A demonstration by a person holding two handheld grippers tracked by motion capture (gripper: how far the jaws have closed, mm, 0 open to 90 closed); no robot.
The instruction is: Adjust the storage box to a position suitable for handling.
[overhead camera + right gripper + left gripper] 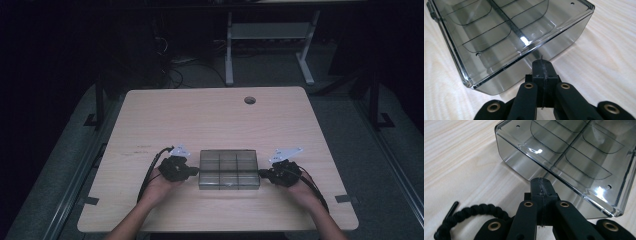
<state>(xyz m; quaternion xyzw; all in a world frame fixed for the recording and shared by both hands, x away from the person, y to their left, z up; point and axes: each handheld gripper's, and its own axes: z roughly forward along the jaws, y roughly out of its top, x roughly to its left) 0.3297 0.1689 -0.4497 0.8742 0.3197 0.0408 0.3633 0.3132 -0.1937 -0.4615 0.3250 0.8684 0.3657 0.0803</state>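
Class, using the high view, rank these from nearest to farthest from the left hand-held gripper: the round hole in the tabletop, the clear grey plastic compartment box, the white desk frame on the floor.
1. Clear grey plastic compartment box, beside the left hand-held gripper.
2. Round hole in the tabletop, near the far edge.
3. White desk frame, beyond the table.

No legible text (none anywhere)

Room dim; tabletop lit from overhead, surroundings black. White glare spots on the clear box lid.
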